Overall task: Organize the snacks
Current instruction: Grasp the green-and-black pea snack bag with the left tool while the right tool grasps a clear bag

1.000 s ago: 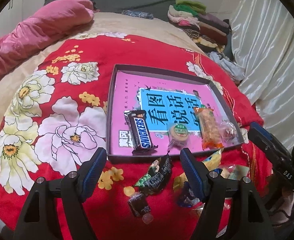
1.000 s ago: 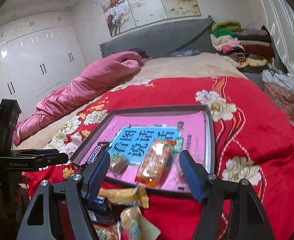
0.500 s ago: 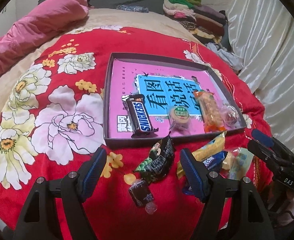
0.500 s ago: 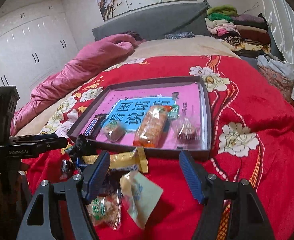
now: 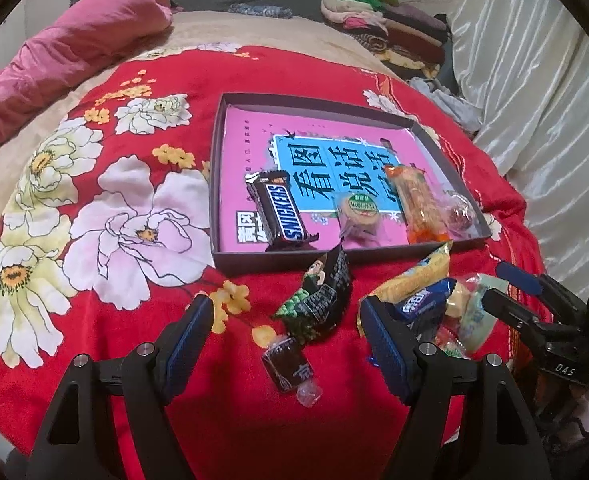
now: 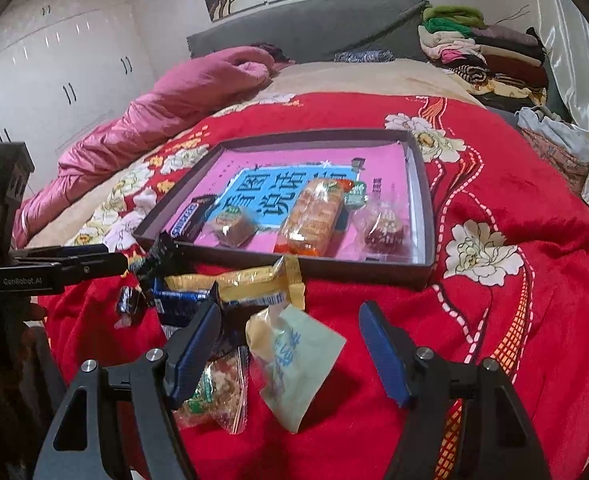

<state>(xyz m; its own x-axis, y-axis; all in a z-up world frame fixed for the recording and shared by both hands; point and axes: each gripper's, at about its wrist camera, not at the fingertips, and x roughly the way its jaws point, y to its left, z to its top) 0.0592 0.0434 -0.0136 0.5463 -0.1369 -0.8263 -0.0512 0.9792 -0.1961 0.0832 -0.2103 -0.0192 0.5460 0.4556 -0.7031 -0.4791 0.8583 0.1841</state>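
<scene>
A dark shallow tray (image 5: 282,258) (image 6: 334,270) with a pink and blue bottom lies on the red flowered blanket. In it are a Snickers bar (image 5: 280,210), a round green-labelled cake (image 5: 360,210), an orange cracker pack (image 5: 418,204) (image 6: 312,216) and a clear-wrapped sweet (image 5: 460,214). Loose snacks lie in front of the tray: a black-green pack (image 5: 320,300), a small dark candy (image 5: 288,368), a yellow pack (image 6: 246,284), a blue pack (image 5: 422,306), a pale green pack (image 6: 294,356). My left gripper (image 5: 284,328) is open above the black-green pack. My right gripper (image 6: 290,336) is open over the pale green pack.
A pink quilt (image 5: 70,44) lies at the far left of the bed. Folded clothes (image 6: 482,56) are stacked at the far right by the grey headboard (image 6: 314,24). White curtains (image 5: 534,80) hang on the right. White wardrobes (image 6: 54,64) stand at the left.
Both grippers have pulled back toward the near edge of the bed, so the loose snacks in front of the tray now show fully. Both stay open and empty.
</scene>
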